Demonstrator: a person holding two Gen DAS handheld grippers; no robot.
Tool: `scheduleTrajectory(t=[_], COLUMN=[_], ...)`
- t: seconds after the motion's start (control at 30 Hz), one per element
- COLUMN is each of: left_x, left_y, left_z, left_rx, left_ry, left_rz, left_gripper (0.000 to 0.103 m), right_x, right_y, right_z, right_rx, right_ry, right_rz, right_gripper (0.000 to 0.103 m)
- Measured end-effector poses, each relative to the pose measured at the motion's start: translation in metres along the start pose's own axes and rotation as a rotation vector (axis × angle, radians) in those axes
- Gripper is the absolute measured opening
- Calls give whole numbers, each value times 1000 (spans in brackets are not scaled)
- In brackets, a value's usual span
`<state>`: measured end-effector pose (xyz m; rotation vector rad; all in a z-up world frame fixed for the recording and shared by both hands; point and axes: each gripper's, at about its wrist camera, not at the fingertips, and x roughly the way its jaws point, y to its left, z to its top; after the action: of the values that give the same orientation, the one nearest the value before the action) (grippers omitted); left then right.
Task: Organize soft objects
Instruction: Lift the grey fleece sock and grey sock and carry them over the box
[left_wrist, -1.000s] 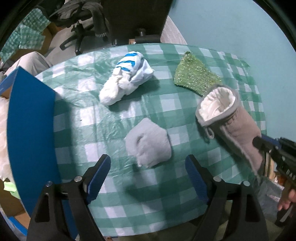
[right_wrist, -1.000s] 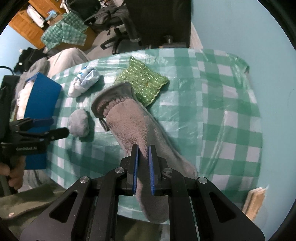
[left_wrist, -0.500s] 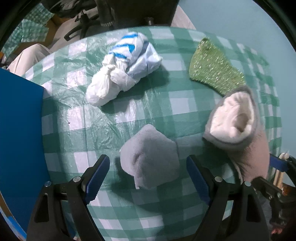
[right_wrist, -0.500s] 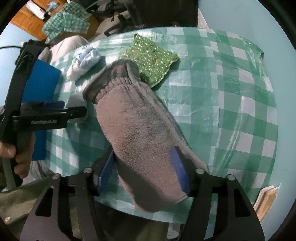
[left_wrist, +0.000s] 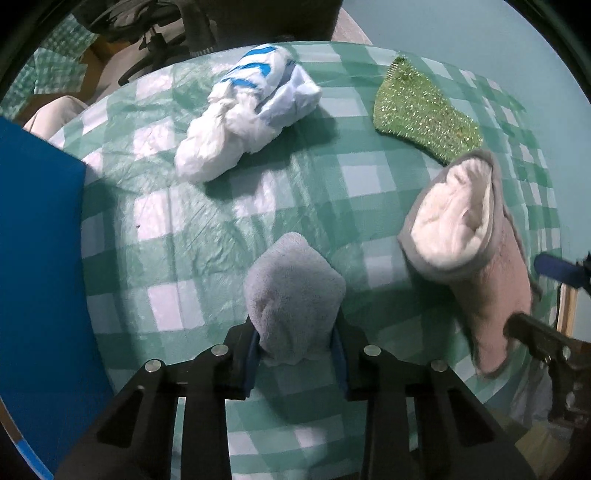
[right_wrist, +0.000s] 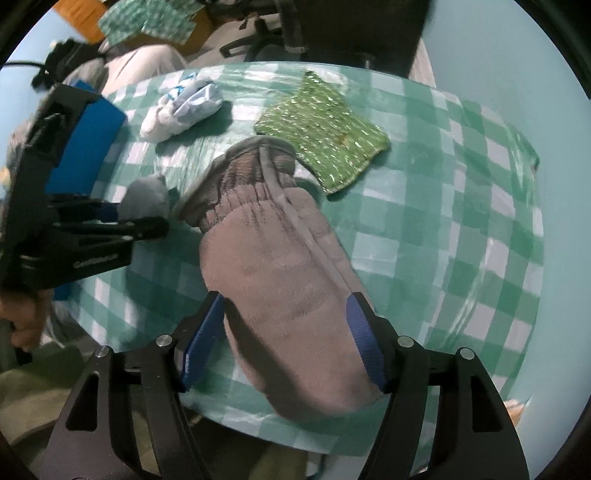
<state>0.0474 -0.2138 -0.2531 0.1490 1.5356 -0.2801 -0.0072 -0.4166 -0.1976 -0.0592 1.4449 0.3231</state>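
1. Left gripper (left_wrist: 295, 363): jaws have just closed on the small grey folded terry cloth (left_wrist: 293, 295) (a second ago they straddled it, open).
2. Right gripper (right_wrist: 284, 338): jaws have just opened, releasing the grey-brown fleece mitten (right_wrist: 280, 280), which lies between them on the green checked tablecloth (right_wrist: 461, 236).
3. Beyond: knotted white-and-blue plastic bag (left_wrist: 247, 114), glittery green cloth (left_wrist: 421, 110), untouched; the grey cloth is likely sorted next.

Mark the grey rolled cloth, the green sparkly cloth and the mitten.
grey rolled cloth (left_wrist: 293, 291), left wrist view, middle of the bundle.
green sparkly cloth (right_wrist: 325, 138), right wrist view, centre.
mitten (right_wrist: 280, 291), right wrist view, palm area.
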Motion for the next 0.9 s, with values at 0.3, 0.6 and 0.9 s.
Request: scheduleTrajectory(t=[0.3,0.6,0.9], left_x=[-7,-18,-41], left_y=[24,37,46], left_z=[-25,-53,-52], left_rx=[-32,-32,-5], left_ry=[-5,-26,-49], left_rz=[-1,14,24], left_gripper=[33,33,33], right_x=[32,53,51], right_y=[10,14,28], right_z=[16,18,10], right_rx=[-110,-146,-97], right_ry=[73,109,78], right_rz=[-43,-61,-49], right_gripper=[71,76,28])
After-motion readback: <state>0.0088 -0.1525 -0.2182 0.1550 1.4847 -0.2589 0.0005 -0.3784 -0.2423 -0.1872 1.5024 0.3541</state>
